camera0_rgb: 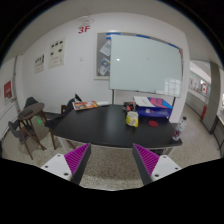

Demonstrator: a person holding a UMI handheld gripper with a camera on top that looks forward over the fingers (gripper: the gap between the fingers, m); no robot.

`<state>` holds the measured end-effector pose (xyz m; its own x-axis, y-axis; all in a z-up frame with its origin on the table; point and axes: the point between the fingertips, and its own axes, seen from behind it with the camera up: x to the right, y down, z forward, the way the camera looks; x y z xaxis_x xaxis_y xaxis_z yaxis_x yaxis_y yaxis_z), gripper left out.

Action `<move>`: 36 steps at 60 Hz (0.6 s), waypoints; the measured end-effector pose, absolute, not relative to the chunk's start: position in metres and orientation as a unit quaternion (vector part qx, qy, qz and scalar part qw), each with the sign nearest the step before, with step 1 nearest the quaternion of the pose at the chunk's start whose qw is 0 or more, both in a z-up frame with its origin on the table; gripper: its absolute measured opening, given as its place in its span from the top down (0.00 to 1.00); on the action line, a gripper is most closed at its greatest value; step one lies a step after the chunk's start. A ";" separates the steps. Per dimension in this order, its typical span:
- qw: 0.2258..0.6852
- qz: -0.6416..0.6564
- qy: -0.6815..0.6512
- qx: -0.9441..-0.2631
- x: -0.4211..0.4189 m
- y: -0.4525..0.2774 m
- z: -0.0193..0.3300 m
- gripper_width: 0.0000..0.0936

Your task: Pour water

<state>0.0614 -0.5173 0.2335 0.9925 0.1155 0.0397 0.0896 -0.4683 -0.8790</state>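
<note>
My gripper (112, 160) hangs open with nothing between its fingers; only speckled floor shows in the gap between the pink pads (76, 158). Well beyond the fingers stands a dark table (100, 128). On its top I see a small yellow container (131, 119) near the middle and a clear bottle (176, 130) near the right-hand corner. Both are small and far off, so I cannot make out their contents. The gripper is far from the table and touches nothing.
A whiteboard (144, 65) stands behind the table. A chair (30, 122) sits left of it. A colourful box (154, 106) and papers (86, 104) lie on the table's far side. Speckled floor (112, 170) lies between me and the table.
</note>
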 end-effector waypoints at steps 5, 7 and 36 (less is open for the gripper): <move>0.499 0.001 -0.045 -0.865 0.119 -0.502 0.197 0.11; 0.493 -0.005 -0.039 -0.869 0.142 -0.492 0.182 0.11; 0.492 -0.061 0.035 -0.868 0.472 -0.327 0.060 0.11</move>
<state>0.4718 -0.3274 0.0597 0.9900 -0.1213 0.0720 -0.0005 -0.5135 -0.8581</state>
